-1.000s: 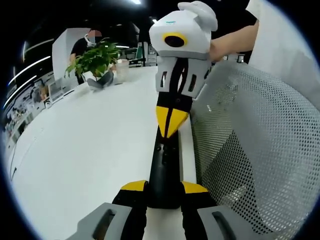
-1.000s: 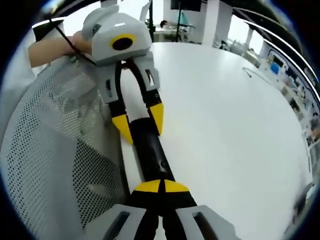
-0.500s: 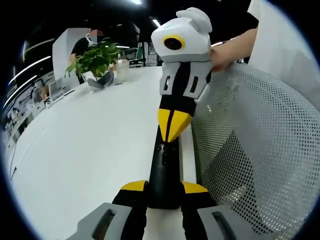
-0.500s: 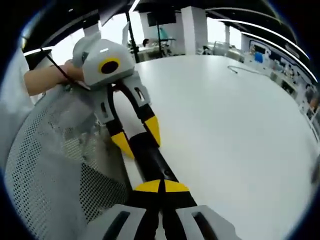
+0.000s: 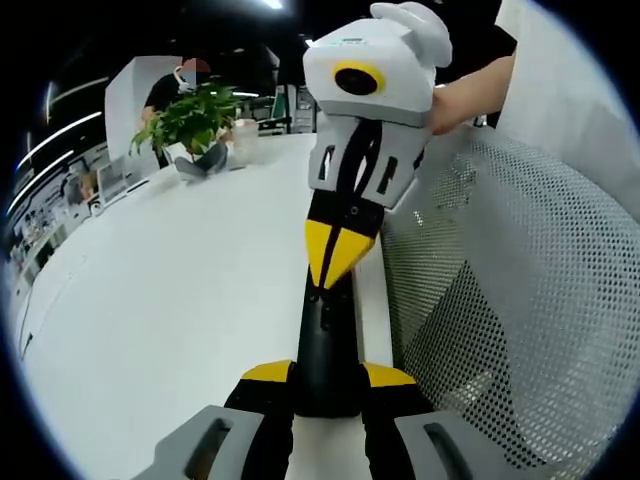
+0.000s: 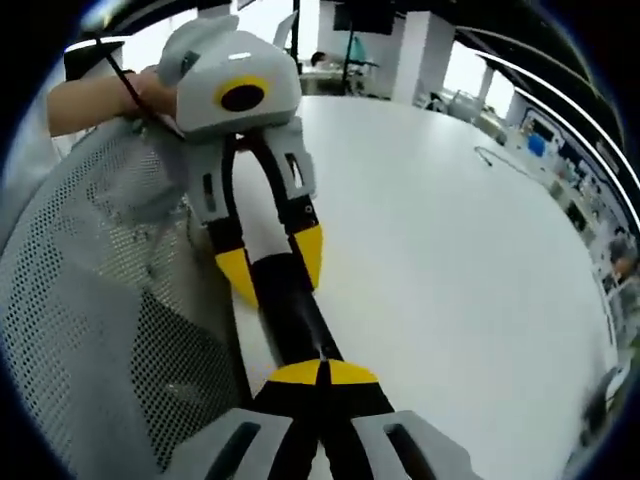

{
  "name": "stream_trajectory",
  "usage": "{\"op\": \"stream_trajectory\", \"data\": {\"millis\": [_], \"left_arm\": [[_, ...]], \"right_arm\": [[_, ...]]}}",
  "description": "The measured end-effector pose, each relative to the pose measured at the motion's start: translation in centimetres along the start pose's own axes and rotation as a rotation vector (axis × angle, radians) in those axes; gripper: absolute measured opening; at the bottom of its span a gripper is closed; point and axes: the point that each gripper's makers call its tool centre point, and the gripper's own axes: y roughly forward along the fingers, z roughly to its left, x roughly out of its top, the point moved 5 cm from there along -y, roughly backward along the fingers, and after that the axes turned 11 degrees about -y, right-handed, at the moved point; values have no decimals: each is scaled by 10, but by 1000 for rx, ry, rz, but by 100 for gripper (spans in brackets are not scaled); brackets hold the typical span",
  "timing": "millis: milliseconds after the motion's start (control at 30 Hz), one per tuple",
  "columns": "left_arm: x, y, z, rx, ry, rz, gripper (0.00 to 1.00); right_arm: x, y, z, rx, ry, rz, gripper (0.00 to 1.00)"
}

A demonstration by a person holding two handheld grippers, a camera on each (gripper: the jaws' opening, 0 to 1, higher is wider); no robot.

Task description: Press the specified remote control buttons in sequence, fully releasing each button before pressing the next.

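A black remote control (image 5: 328,345) lies lengthwise at the edge of the white table (image 5: 180,290). My left gripper (image 5: 325,375) is shut on its near end, one yellow fingertip on each side. My right gripper (image 5: 330,255) comes down from above with its yellow tips shut together, the point resting on the remote's upper face. In the right gripper view, the shut right gripper (image 6: 320,373) sits on the remote (image 6: 290,310), and the left gripper (image 6: 272,268) clamps the far end.
A grey mesh chair back (image 5: 520,300) stands tight against the table edge beside the remote. A potted plant (image 5: 190,120) is at the table's far end and a thin cable (image 6: 500,158) lies far off. A hand (image 5: 465,95) holds the right gripper.
The right gripper has tilted and come closer over the remote, and its tip has shifted slightly along it. The left gripper and the remote have stayed still.
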Motion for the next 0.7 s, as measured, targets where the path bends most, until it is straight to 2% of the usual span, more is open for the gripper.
{"op": "stream_trajectory", "data": {"millis": [67,133,267,333,433,600,633,700], "left_arm": [[0,0,0,1,-1,0,25],[0,0,0,1,-3,1,25],[1,0,0,4,-10,3,25],[1,0,-1,1,-8,4,25],[1,0,-1,-3,-5,3,25],[1,0,-1,-7,-1,1,25],[1,0,0,-8,0,0,25],[1,0,0,-8,0,-1,25]], "right_arm": [[0,0,1,-4,-10,19,0],[-1,-2,1,-10,-57,57,0],[-4,-4,1,3,-74,69,0],[-4,-6,4,44,-79,69,0],[-4,-6,1,61,-76,68,0],[-1,-4,1,90,-146,113,0],[-1,-3,2,86,-187,127,0],[-1,-3,4,77,-188,124,0]]}}
